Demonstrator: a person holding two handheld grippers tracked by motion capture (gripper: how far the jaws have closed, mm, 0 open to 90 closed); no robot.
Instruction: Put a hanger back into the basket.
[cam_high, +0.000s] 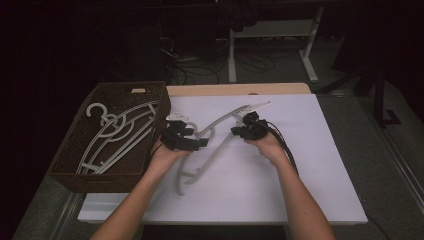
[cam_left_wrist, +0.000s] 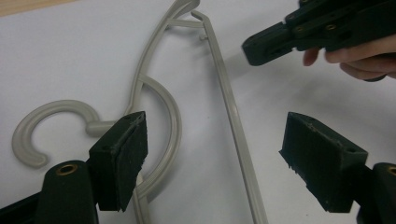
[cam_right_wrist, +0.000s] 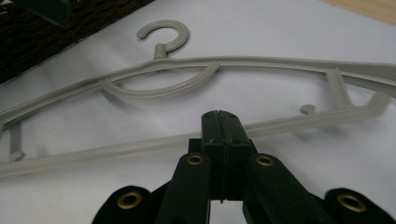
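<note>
The table (cam_high: 310, 150) is viewed from above, facing twelve o'clock. Each gripper view is set close over the white surface; the grey hanger (cam_left_wrist: 233, 121) is shared by all three views.

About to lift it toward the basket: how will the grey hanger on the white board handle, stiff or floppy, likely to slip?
The hanger looks like thin moulded plastic, so probably stiff and light. Its smooth narrow bars may slip or pivot between pads. It lies flat on the white board, so it should slide, not roll.
</note>
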